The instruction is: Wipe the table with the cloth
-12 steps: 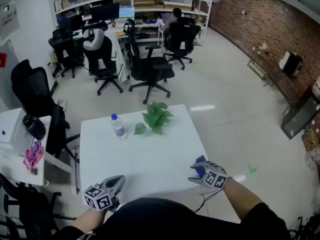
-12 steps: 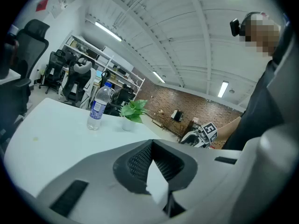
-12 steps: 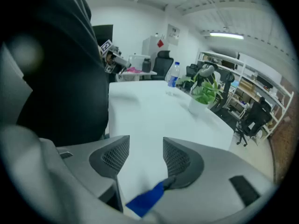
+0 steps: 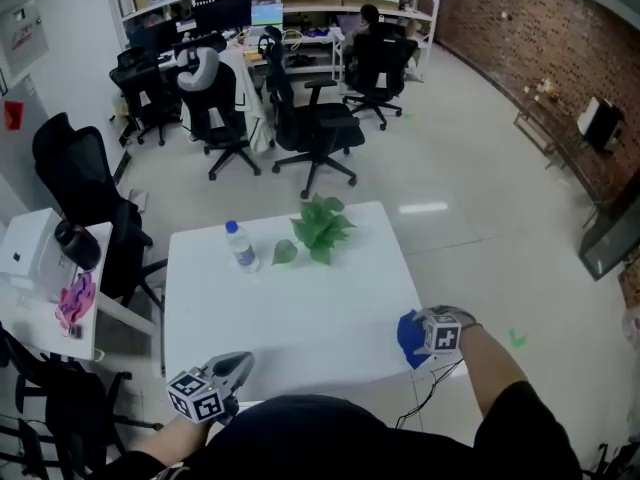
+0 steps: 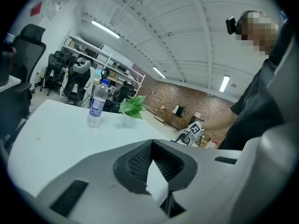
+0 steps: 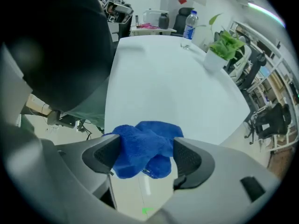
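The blue cloth (image 4: 408, 336) is bunched at the right edge of the white table (image 4: 300, 308), partly hanging past the edge. My right gripper (image 4: 428, 334) has its jaws set wide on the cloth (image 6: 142, 146), which fills the gap and touches both pads. In the right gripper view that gripper (image 6: 142, 157) points back across the table (image 6: 163, 87). My left gripper (image 4: 238, 365) hovers at the table's front left edge with nothing in it. In the left gripper view its fingers (image 5: 152, 146) meet at the tips.
A water bottle (image 4: 240, 246) and a small potted plant (image 4: 320, 230) stand at the far side of the table. A side desk (image 4: 40, 298) with a pink item is at the left, with a black chair (image 4: 90, 198) beside it. Office chairs (image 4: 310, 118) stand beyond.
My right gripper has moved with the cloth from the front right corner to the table's right edge, and more of the cloth shows. The left gripper has stayed in place.
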Demonstrator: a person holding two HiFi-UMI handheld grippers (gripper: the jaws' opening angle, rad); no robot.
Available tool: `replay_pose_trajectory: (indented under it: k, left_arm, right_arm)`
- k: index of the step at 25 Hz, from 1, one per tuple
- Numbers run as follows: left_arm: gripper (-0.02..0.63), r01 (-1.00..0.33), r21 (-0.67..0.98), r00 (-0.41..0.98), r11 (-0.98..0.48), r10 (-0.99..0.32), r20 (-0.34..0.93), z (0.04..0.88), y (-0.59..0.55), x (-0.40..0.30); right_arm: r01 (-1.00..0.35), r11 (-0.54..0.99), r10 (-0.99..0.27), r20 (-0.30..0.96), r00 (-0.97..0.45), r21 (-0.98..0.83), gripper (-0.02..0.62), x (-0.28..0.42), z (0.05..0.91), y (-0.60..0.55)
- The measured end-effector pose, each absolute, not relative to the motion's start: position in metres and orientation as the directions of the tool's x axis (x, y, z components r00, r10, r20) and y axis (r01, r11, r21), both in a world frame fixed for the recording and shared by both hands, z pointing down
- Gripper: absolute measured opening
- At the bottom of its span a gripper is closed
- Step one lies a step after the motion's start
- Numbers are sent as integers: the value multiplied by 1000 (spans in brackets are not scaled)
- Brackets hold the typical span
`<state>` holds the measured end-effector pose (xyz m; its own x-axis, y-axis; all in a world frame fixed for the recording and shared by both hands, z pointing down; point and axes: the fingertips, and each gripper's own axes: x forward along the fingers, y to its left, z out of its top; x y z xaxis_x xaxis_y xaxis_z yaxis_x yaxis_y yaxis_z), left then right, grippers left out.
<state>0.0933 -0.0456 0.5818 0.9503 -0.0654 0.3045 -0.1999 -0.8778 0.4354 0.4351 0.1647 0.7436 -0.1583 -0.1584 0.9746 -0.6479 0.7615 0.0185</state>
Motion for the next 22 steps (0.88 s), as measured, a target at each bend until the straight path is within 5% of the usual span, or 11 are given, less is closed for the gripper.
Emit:
replay_pose_trajectory:
  k: [6,11,15,22]
  left_arm:
    - [-5,-247,427,937,-870,-103,333,583,-47,85]
    - [-5,-270,418,934,-868,-129,334,580,-53,79]
    - [-5,-284,429,936,-857,-152,316,580,-61,74]
    - [-5,-279,451,946,-848,-162,282,577,-73,74]
  right_arm:
    - [-610,783,-15,977,-214,-122,376,435,771,167]
    - [-619,768,-26,958,-287,-164,347,430,768,165]
    - [-622,763,-46,945,-325,-177,179,418,764,175]
    - [-766,634,-195,936,-294,-109,132,422,758,172]
